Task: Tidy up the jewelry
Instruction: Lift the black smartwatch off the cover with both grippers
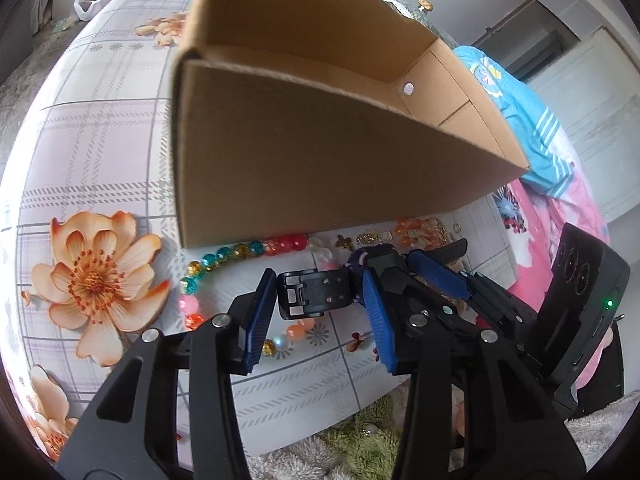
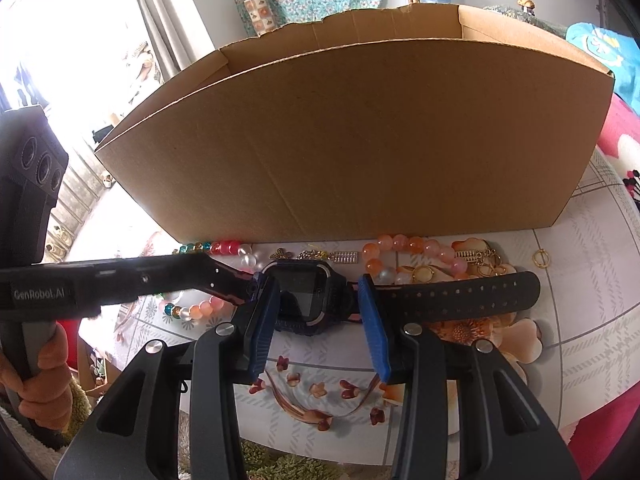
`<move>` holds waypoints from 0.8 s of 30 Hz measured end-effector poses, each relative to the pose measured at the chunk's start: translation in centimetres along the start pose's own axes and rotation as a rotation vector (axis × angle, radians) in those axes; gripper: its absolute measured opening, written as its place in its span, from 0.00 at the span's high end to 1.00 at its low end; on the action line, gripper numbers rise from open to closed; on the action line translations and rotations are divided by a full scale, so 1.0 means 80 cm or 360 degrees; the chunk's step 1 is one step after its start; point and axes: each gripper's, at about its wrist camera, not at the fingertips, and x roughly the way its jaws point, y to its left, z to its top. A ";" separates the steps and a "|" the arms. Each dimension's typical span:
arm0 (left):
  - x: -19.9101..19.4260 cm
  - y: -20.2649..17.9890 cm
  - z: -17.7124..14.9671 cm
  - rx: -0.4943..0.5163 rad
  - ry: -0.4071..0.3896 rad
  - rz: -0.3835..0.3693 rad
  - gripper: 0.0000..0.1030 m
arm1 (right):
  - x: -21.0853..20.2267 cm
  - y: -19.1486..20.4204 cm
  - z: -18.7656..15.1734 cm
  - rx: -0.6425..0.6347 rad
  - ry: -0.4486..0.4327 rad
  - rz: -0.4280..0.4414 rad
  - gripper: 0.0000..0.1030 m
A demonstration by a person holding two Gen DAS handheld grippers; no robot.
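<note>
A dark smartwatch (image 2: 308,294) with a black perforated strap (image 2: 460,296) lies on the table in front of an open cardboard box (image 2: 352,140). My right gripper (image 2: 318,286) is open, its blue fingers either side of the watch body. My left gripper (image 1: 320,288) is open around the strap's buckle end (image 1: 314,294); the right gripper's fingers (image 1: 436,276) show beside it. Bead bracelets (image 1: 224,258) (image 2: 400,246) and small gold pieces (image 2: 486,260) lie along the box's base. The box (image 1: 320,120) looks empty inside.
The table has a floral plaid cloth (image 1: 96,152). A blue and pink blanket (image 1: 532,128) lies to the right of the box. A gold ring (image 2: 540,258) sits near the strap's end. A green fuzzy sleeve (image 1: 360,436) is at the near edge.
</note>
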 end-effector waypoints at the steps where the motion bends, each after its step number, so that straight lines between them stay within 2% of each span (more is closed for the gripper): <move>1: 0.002 -0.002 -0.001 -0.0002 0.0006 -0.0012 0.60 | 0.000 0.000 -0.001 -0.0001 -0.0002 0.0000 0.62; 8: -0.001 0.000 -0.001 0.0013 -0.0016 -0.0001 0.62 | -0.005 -0.002 -0.006 -0.0002 -0.0008 0.0003 0.61; 16: 0.015 -0.010 -0.002 0.0094 0.0019 0.0138 0.75 | -0.009 -0.003 -0.008 0.0001 -0.0018 0.0013 0.61; 21: 0.015 -0.023 -0.007 0.0176 -0.0004 0.0181 0.76 | -0.022 -0.006 -0.008 -0.0017 -0.0052 0.0003 0.61; 24: 0.017 -0.032 -0.010 0.0239 -0.0009 0.0236 0.76 | -0.045 -0.022 -0.010 0.0045 -0.0102 0.0004 0.59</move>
